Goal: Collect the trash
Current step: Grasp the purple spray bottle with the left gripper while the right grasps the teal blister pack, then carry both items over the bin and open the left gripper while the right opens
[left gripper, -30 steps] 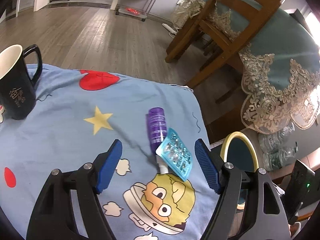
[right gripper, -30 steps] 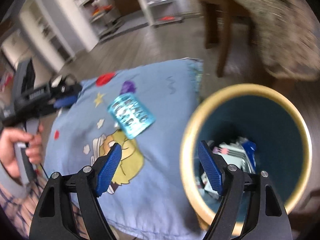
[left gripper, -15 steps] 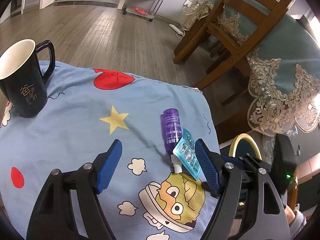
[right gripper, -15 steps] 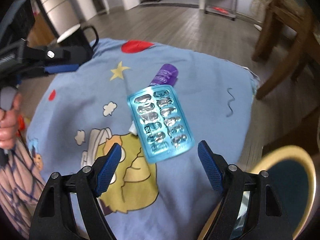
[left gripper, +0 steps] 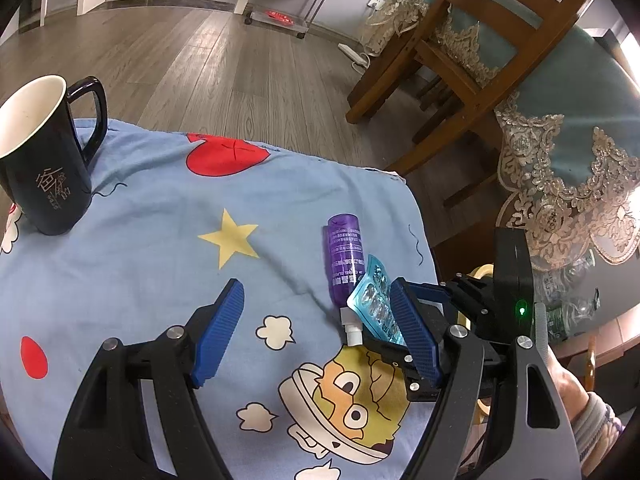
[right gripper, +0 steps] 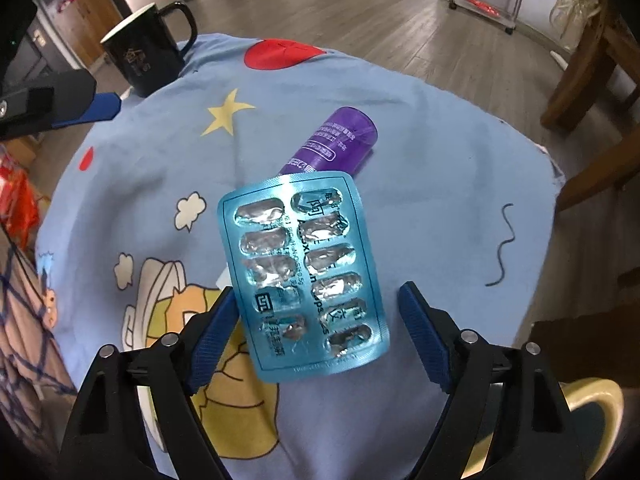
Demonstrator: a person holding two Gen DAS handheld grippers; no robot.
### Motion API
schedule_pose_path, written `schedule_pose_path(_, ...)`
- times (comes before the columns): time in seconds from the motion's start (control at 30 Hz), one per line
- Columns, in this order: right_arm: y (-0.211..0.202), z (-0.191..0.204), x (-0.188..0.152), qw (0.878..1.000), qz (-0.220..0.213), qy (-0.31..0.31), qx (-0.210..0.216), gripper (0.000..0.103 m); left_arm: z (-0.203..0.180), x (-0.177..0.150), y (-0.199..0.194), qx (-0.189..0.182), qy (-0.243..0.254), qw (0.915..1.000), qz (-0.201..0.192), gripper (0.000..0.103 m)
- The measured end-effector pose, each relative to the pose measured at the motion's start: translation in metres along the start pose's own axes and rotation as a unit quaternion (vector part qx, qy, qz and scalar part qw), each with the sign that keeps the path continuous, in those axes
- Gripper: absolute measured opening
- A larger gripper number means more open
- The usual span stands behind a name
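An empty blue blister pack (right gripper: 304, 264) leans tilted on a purple spray bottle (right gripper: 336, 140) lying on the blue cartoon cloth (right gripper: 440, 160). My right gripper (right gripper: 318, 300) points steeply down over the pack's near end. Its jaws are opening. The pack lies between the fingers, with the right pad clear of it and the left pad by its edge, no squeeze showing. In the left wrist view the pack (left gripper: 374, 304) and bottle (left gripper: 344, 256) sit just inside the right finger of my left gripper (left gripper: 316, 312), which is open and holds nothing.
A black mug (left gripper: 40, 160) stands at the cloth's far left. A yellow-rimmed bin (right gripper: 592, 396) sits beside the table at the right. Wooden chairs (left gripper: 460, 60) and a lace-edged teal tablecloth (left gripper: 580, 120) lie beyond. A hand (left gripper: 572, 392) holds the right gripper.
The right gripper swung from above the bin to over the blister pack, rolled and sank closer to it. It has come into the left wrist view. The left gripper barely moved.
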State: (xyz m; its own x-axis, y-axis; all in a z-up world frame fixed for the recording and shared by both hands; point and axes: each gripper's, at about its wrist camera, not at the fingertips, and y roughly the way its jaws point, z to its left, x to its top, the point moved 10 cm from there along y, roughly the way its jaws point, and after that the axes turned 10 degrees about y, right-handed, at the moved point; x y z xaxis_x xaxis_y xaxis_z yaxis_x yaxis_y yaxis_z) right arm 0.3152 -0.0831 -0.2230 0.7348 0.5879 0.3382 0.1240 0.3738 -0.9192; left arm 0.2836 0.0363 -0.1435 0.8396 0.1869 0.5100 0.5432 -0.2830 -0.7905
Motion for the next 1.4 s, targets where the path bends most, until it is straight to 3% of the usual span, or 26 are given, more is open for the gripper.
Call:
schedule_pose_path(0.07, 0.001, 0.001, 0.000, 1.000, -0.001, 0.002, 0.008, 0.073, -0.001, 0.000, 0.003, 0.001, 0.000, 1.0000, 0.003, 0.074)
schedule_pose_path(0.33, -0.021, -0.001, -0.007, 0.999, -0.029, 0.019, 0.018, 0.071, -0.006, 0.000, 0.020, 0.008, 0.005, 0.9998, 0.015, 0.075)
schedule_pose_path(0.67, -0.102, -0.032, -0.028, 0.990, -0.110, 0.089, 0.004, 0.071, -0.032, 0.000, 0.069, 0.035, 0.052, 0.9969, 0.047, 0.073)
schedule_pose_path(0.87, -0.146, -0.041, -0.047, 0.978, -0.160, 0.131, -0.007, 0.071, -0.048, -0.007, 0.099, 0.046, 0.093, 0.9920, 0.072, 0.065)
schedule_pose_path(1.07, -0.167, -0.040, -0.064, 0.970, -0.184, 0.156, -0.009, 0.071, -0.054, -0.015, 0.126, 0.071, 0.140, 0.9834, 0.092, 0.047)
schedule_pose_path(1.1, -0.169, -0.040, -0.067, 0.969, -0.186, 0.160, -0.008, 0.071, -0.054, -0.014, 0.127, 0.088, 0.156, 0.9800, 0.087, 0.037)
schedule_pose_path(1.13, -0.171, -0.040, -0.070, 0.969, -0.187, 0.162, -0.007, 0.071, -0.053, -0.014, 0.127, 0.094, 0.164, 0.9780, 0.088, 0.035)
schedule_pose_path(1.4, -0.174, -0.043, -0.083, 0.963, -0.196, 0.186, -0.018, 0.071, -0.053, -0.016, 0.112, 0.075, 0.150, 0.9820, 0.086, 0.034)
